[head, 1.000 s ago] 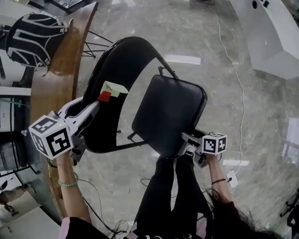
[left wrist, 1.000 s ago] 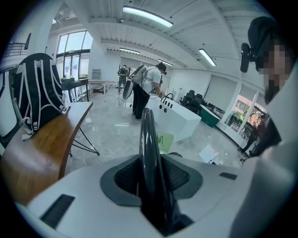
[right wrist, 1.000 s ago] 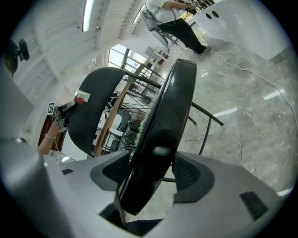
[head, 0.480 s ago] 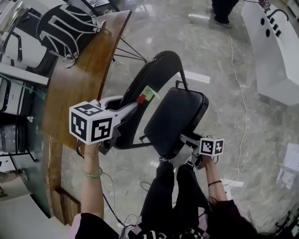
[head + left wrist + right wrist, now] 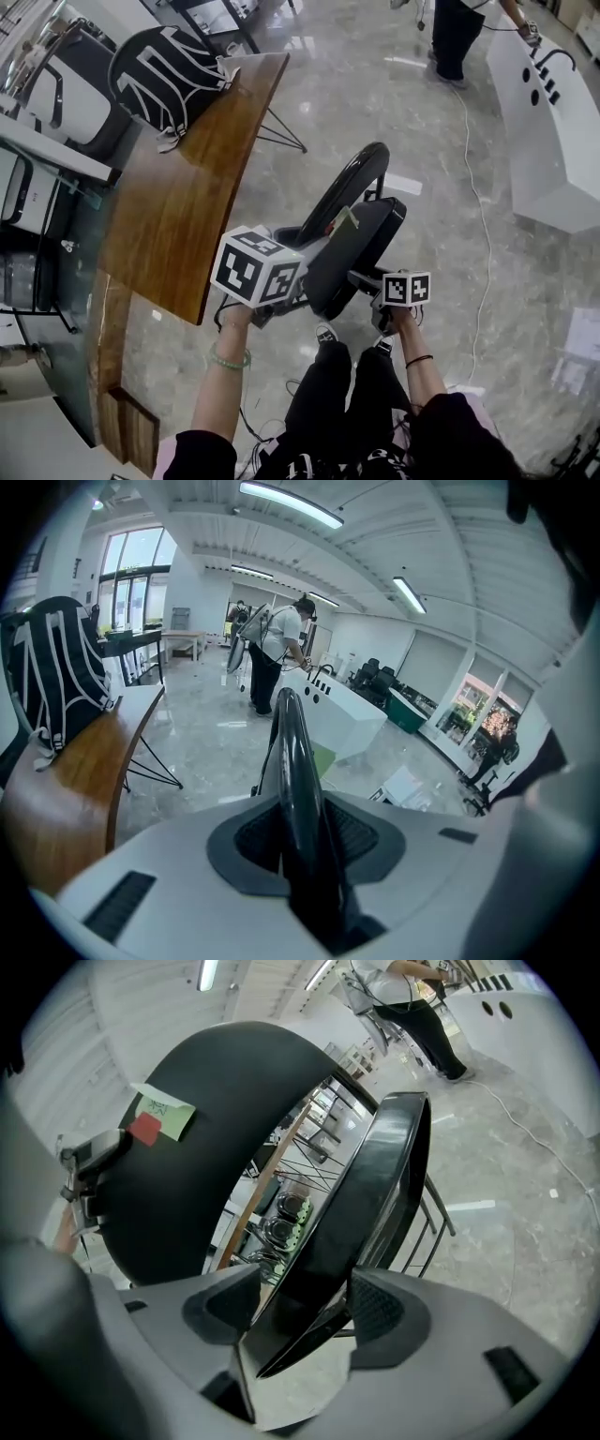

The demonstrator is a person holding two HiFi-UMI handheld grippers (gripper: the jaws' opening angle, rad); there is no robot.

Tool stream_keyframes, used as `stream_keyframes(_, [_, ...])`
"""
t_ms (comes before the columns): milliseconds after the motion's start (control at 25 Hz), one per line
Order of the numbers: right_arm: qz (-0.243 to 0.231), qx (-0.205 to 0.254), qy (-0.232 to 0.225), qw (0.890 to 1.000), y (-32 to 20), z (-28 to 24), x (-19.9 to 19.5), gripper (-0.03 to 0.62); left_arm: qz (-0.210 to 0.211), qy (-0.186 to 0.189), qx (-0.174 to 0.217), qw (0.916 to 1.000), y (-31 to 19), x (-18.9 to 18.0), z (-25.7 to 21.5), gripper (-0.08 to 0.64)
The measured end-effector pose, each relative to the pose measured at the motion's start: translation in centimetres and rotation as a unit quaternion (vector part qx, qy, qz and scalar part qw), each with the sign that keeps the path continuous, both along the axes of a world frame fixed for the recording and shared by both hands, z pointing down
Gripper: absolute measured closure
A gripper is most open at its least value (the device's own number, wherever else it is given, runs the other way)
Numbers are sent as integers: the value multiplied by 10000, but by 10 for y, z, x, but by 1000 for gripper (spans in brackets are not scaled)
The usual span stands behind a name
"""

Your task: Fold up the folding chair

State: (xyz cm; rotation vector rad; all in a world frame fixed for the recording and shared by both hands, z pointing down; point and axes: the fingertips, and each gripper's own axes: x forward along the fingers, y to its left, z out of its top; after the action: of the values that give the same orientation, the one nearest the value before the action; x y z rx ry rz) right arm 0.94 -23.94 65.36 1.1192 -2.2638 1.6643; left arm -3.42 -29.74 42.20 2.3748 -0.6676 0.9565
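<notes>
The black folding chair stands almost closed on the marble floor, with its seat (image 5: 364,242) tipped up close to the backrest (image 5: 349,184). My left gripper (image 5: 305,246) is shut on the backrest's thin rim (image 5: 291,752); its jaws have just been closing, and the rim is pinched between the pads. My right gripper (image 5: 361,277) holds the seat's front edge, and the padded seat (image 5: 375,1185) runs slantwise between its wide-set jaws, touching both. Green and red sticky notes (image 5: 161,1110) are stuck on the backrest (image 5: 187,1176).
A long wooden table (image 5: 183,202) runs along the left, close to the chair, with a black backpack (image 5: 167,64) at its far end. A white counter (image 5: 553,122) stands at the right and a person (image 5: 459,33) beside it. A cable (image 5: 480,216) trails over the floor.
Both grippers have risen. The seat has swung up from nearly flat until it lies almost against the backrest, which now shows edge-on. The left gripper has moved right, toward the seat.
</notes>
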Motion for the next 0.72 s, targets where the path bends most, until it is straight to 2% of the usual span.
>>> stream_keyframes(240, [-167, 124, 178, 9996, -35, -13, -35, 291, -98, 119, -33, 9999, -29, -31, -7, 463])
stream_keyframes(400, [-239, 79, 284, 9993, -58, -14, -54, 293, -596, 260, -74, 9979, -39, -51, -8, 463])
stream_keyframes(480, [-143, 27, 199, 9997, -66, -15, -61, 293, -869, 361, -101, 9955, -40, -61, -9, 463])
stream_keyframes(600, [-29, 28, 48, 10000, -76, -20, -74, 293, -1017, 504, -133, 9934, -49, -78, -11, 465])
stream_keyframes(720, [-374, 153, 316, 9987, -86, -22, -97, 295, -1013, 625, -199, 9927, -67, -107, -12, 463])
